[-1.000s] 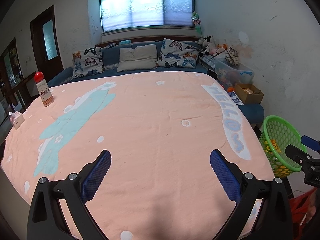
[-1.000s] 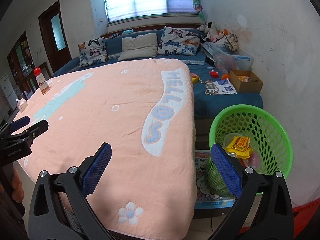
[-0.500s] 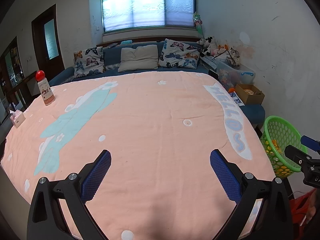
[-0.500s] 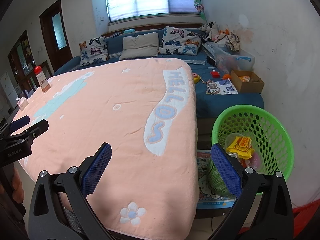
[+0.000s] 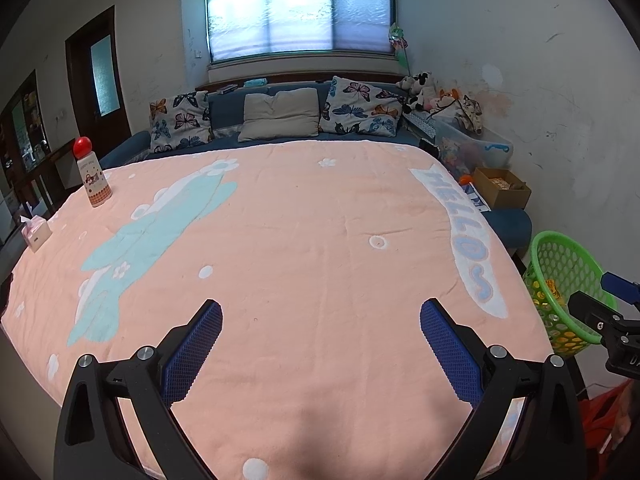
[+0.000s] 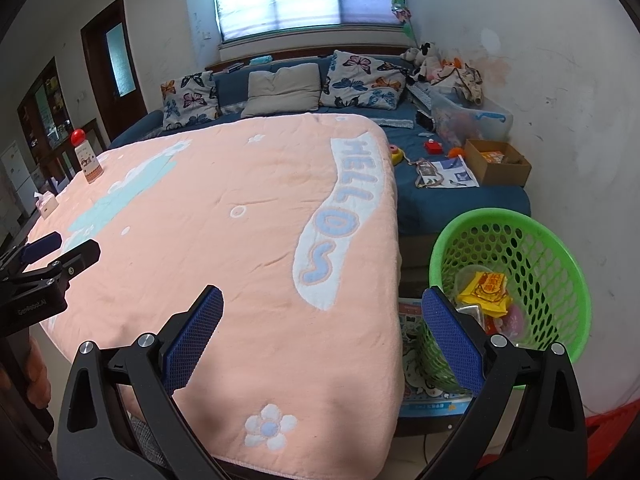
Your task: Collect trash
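A green mesh basket [image 6: 560,252] stands on the floor right of the table and holds a yellow wrapper [image 6: 486,286] and other trash; it also shows in the left wrist view [image 5: 560,256]. My left gripper [image 5: 320,344] is open and empty over the near part of the pink blanket [image 5: 304,240]. My right gripper [image 6: 322,332] is open and empty over the blanket's right front corner, its right finger in front of the basket. A bottle with a red cap [image 5: 93,178] and a small tissue box [image 5: 37,234] stand at the blanket's far left.
A blue sofa [image 6: 460,196] behind and right of the table carries cushions, papers, a cardboard box [image 6: 498,162] and toys. A clear storage bin [image 6: 472,120] stands by the right wall. A door [image 5: 98,80] is at far left. Something red [image 6: 612,428] lies on the floor at right.
Both grippers have pulled back slightly and stayed open. The basket shows a bit more fully in the right wrist view. Nothing was picked up or dropped.
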Action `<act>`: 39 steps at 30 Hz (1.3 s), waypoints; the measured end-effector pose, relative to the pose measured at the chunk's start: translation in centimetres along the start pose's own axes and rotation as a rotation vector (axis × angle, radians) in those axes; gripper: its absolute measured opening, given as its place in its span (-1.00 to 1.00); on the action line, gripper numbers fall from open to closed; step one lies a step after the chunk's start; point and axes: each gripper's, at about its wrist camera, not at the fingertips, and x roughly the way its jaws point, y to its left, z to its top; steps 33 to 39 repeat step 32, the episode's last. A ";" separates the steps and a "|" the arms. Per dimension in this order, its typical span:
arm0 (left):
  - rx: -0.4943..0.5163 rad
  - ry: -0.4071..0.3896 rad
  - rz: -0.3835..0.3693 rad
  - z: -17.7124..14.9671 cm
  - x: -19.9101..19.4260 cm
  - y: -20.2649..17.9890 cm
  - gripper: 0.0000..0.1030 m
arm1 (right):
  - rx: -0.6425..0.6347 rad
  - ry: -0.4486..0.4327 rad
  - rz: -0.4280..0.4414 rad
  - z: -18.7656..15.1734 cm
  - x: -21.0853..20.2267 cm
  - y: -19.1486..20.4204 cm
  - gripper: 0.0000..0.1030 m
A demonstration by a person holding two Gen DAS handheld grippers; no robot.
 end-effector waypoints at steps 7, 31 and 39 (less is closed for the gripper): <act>-0.001 0.001 -0.008 -0.1 0.0 -0.1 0.86 | -0.003 0.003 0.002 0.0 0.2 0.2 0.91; -0.014 0.004 -0.012 -0.1 -0.1 -0.4 0.86 | -0.009 0.009 0.012 -0.4 0.6 0.5 0.91; -0.016 0.005 -0.011 -0.1 0.0 -0.3 0.86 | -0.010 0.009 0.012 -0.4 0.6 0.4 0.91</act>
